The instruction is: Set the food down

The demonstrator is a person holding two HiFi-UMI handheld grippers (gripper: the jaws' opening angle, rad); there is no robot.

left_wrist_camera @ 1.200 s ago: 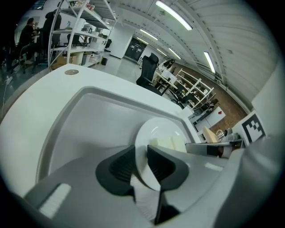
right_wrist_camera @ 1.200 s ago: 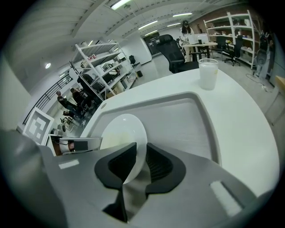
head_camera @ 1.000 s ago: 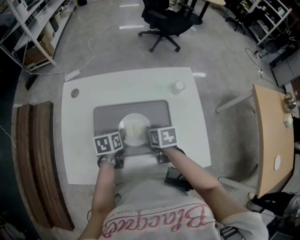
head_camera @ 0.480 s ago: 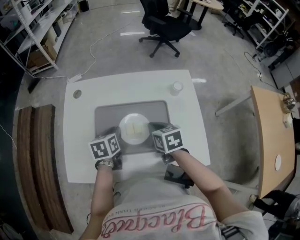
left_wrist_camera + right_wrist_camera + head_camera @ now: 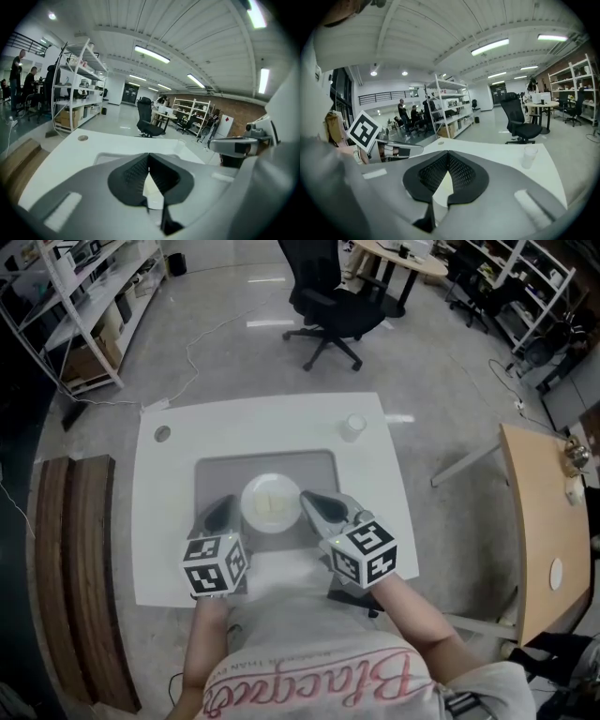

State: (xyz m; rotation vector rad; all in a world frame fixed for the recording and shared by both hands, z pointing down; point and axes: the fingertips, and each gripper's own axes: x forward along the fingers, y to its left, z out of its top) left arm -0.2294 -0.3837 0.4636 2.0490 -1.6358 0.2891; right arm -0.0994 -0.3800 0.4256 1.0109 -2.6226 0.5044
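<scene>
A white plate (image 5: 255, 512) with a pale piece of food (image 5: 273, 502) rests on the grey mat (image 5: 216, 474) in the middle of the white table (image 5: 178, 474). My left gripper (image 5: 221, 512) hovers just left of the plate, shut and empty. My right gripper (image 5: 312, 502) hovers just right of it, also shut and empty. In the left gripper view the left gripper (image 5: 149, 155) has its tips touching, with the plate (image 5: 153, 193) showing in the gap below them. The right gripper view shows the same: the right gripper (image 5: 448, 153) shut, with the plate (image 5: 439, 188) beneath.
A clear cup (image 5: 353, 426) stands at the table's far right corner, and a round grommet (image 5: 163, 434) sits at the far left. A black office chair (image 5: 333, 292) stands beyond the table. A wooden bench (image 5: 66, 568) lies to the left, a wooden table (image 5: 544, 521) to the right.
Both grippers have drawn back from the plate toward the person and risen, so their marker cubes look larger. The plate and the food have stayed on the mat.
</scene>
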